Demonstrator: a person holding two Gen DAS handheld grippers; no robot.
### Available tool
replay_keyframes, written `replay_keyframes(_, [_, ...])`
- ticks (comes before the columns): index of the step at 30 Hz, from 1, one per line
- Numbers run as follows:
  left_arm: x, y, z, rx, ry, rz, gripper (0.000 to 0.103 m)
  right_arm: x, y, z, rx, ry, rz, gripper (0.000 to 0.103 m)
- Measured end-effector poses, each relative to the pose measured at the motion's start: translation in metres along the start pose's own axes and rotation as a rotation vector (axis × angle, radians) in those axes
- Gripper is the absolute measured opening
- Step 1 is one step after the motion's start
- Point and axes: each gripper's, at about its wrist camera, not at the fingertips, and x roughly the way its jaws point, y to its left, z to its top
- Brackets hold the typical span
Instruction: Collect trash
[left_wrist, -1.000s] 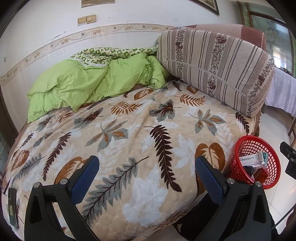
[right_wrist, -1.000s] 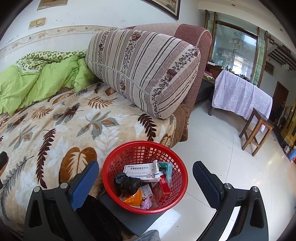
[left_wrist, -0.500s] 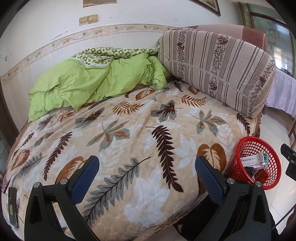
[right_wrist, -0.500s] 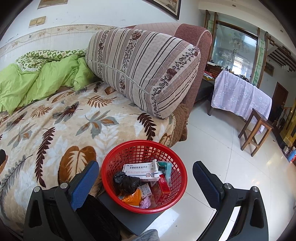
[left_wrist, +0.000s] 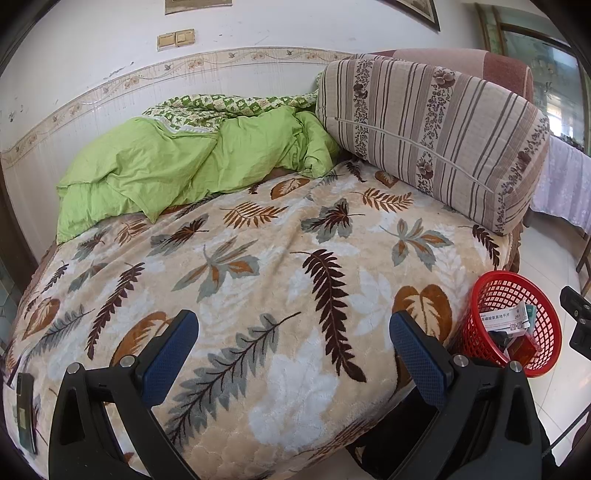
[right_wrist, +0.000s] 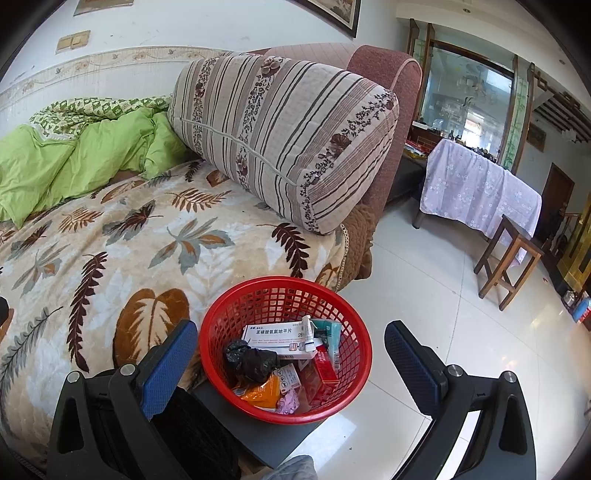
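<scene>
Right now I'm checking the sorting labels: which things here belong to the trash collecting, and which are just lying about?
Part of the job:
- red basket
- white medicine box, black bag, red packet, orange wrapper inside it
- left claw and right claw, both open and empty

Just lying about:
- leaf blanket
- green quilt
- striped cushion
- wooden stool

A lived-in home, part bedroom and part sitting room. A bed (left_wrist: 258, 258) under a leaf-patterned plush blanket (left_wrist: 280, 280) fills most of the left wrist view, with a crumpled green quilt (left_wrist: 177, 166) at 11 o'clock and a striped bolster cushion (right_wrist: 288, 140) against a padded headboard (right_wrist: 384, 74). At 2 o'clock in the right wrist view stand a table (right_wrist: 480, 184) draped in a floral cloth, a wooden stool (right_wrist: 509, 254), a glazed partition (right_wrist: 469, 96) and glossy floor tiles (right_wrist: 424, 295). Light switches (left_wrist: 176, 38) sit on the scuffed wall above a decorative tile border (left_wrist: 147, 79).
</scene>
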Motion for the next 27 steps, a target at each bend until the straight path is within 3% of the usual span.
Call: replay_keyframes(27, [-0.0003, 0.0005, 0.0, -0.001, 0.002, -0.002, 0.103, 0.0015, -0.0011, -0.0005, 0.001, 0.006, -0.001, 0.102])
